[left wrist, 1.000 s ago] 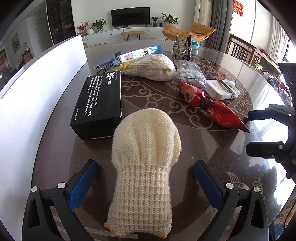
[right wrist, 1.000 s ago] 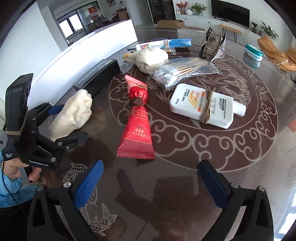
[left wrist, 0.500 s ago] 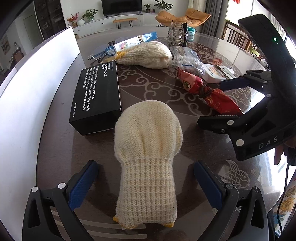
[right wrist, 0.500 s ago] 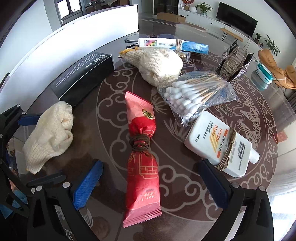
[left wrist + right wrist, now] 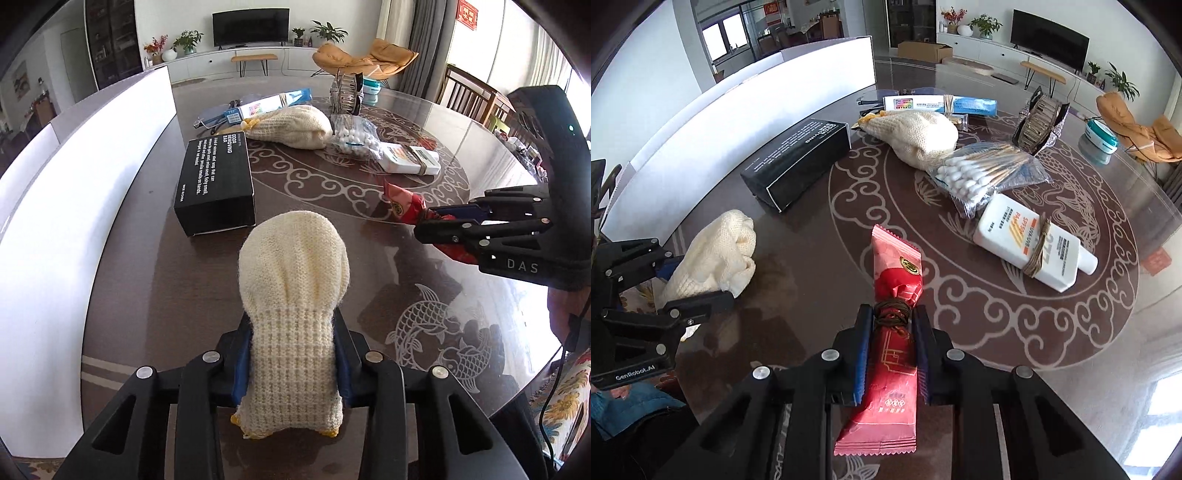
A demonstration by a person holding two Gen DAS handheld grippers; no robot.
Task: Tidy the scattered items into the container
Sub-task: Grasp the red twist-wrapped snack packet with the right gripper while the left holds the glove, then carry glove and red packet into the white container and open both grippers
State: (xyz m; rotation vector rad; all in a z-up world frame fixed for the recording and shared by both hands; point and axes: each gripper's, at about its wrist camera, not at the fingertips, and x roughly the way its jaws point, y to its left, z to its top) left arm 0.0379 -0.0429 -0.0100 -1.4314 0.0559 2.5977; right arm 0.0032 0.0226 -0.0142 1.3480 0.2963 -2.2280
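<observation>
The left gripper (image 5: 293, 354) is clamped on the glove (image 5: 293, 295) cuff, the right gripper (image 5: 892, 332) on the red packet (image 5: 892, 332) at its tied waist.

place: home living-dining room | 12 o'clock: television (image 5: 245, 23) on a long white cabinet (image 5: 258, 62) with potted plants (image 5: 188, 38) | 1 o'clock: orange lounge chair (image 5: 364, 61) | foreground: dark patterned dining table (image 5: 424, 306)

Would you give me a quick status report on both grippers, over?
Left gripper shut on cream knit glove. Right gripper shut on red packet at its twine tie. White container open alongside; black box lies before it.
</observation>
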